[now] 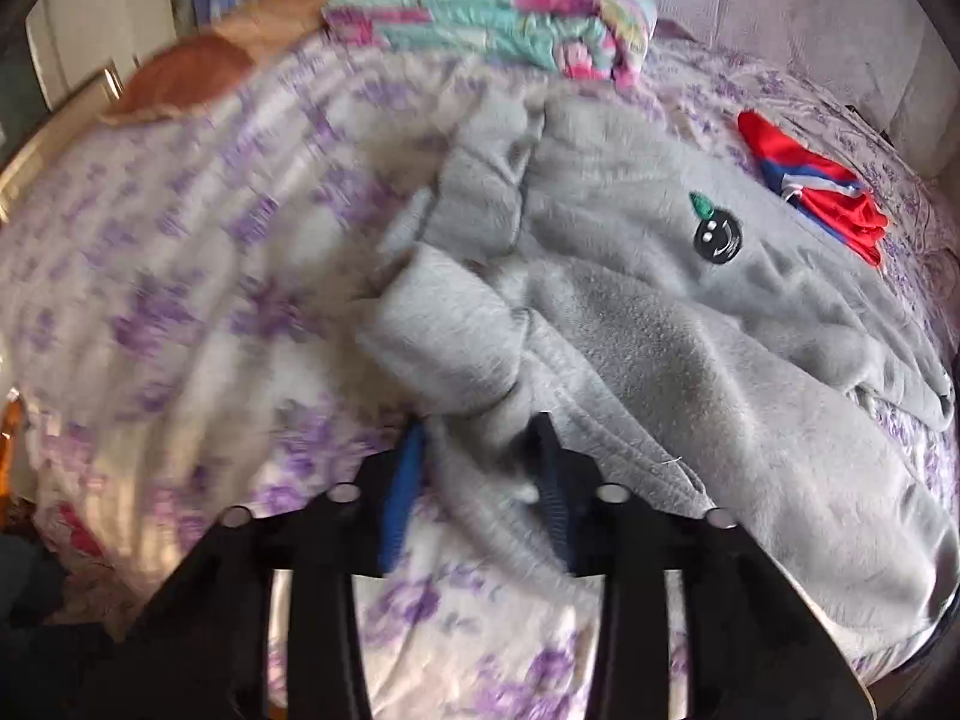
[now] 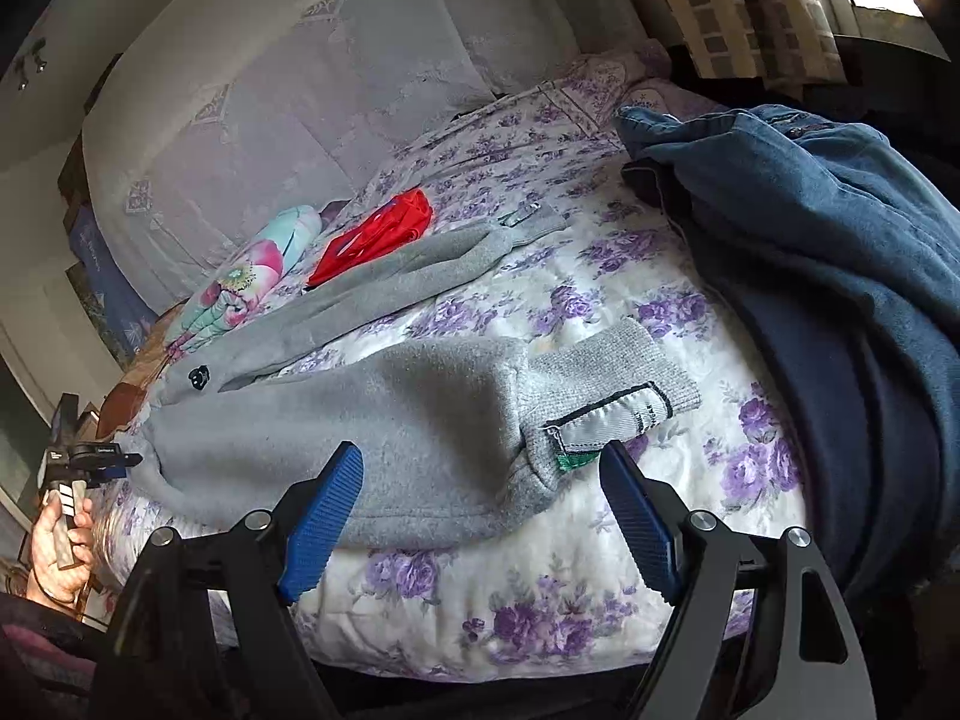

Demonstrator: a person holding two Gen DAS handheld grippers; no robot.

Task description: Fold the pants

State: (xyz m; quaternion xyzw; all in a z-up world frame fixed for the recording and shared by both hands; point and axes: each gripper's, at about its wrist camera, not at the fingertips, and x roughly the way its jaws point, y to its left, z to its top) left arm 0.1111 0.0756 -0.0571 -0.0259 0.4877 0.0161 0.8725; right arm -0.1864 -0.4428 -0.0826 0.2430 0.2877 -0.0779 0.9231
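Grey fleece pants with a small black smiley patch lie spread on a bed with a purple-flowered cover. My left gripper is at the waist end with grey fabric bunched between its blue pads; the view is blurred. In the right wrist view the pants stretch across the bed, the near leg's ribbed cuff and white label in front. My right gripper is open, its fingers on either side of that leg's lower end. The left gripper and the hand holding it show at far left.
A red and blue garment lies beyond the pants. A folded pastel flowered blanket sits at the far edge. Blue jeans and dark garments are piled on the bed's right side. A padded headboard stands behind.
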